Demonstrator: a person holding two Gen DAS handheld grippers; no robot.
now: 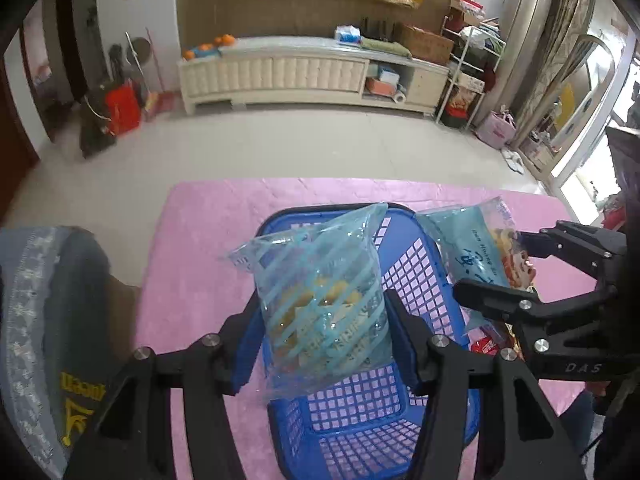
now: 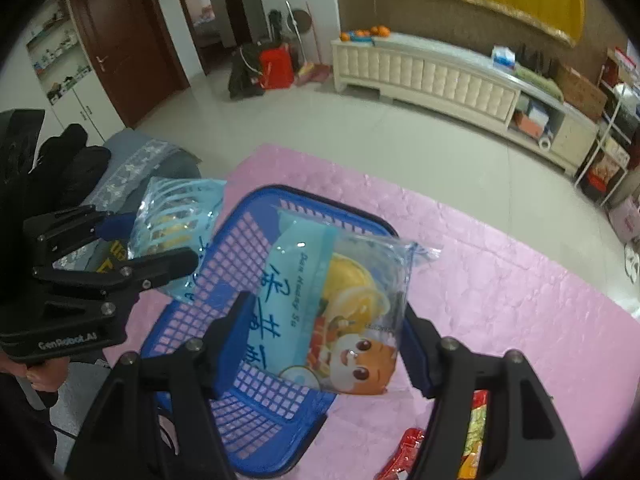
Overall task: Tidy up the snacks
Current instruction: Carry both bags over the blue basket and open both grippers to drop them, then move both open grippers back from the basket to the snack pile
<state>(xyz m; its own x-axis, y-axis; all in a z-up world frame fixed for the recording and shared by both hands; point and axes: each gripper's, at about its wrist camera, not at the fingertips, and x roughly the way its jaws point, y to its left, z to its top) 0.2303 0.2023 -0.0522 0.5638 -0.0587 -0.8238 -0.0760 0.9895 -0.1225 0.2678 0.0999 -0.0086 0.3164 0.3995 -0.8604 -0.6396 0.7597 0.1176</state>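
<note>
My left gripper is shut on a clear, light-blue striped snack bag with yellow pieces inside, held upright over the blue mesh basket. At the right of the same view, my right gripper is shut on a light-blue bag with a cartoon print, just beyond the basket's right rim. In the right wrist view the cartoon bag sits between the pads of the right gripper, above the basket. The left gripper holds the striped bag at the basket's left side.
The basket stands on a pink cloth covering the table. Red and yellow snack packets lie on the cloth near the right gripper. A grey seat with lace trim stands left of the table. Bare floor and a long white cabinet lie beyond.
</note>
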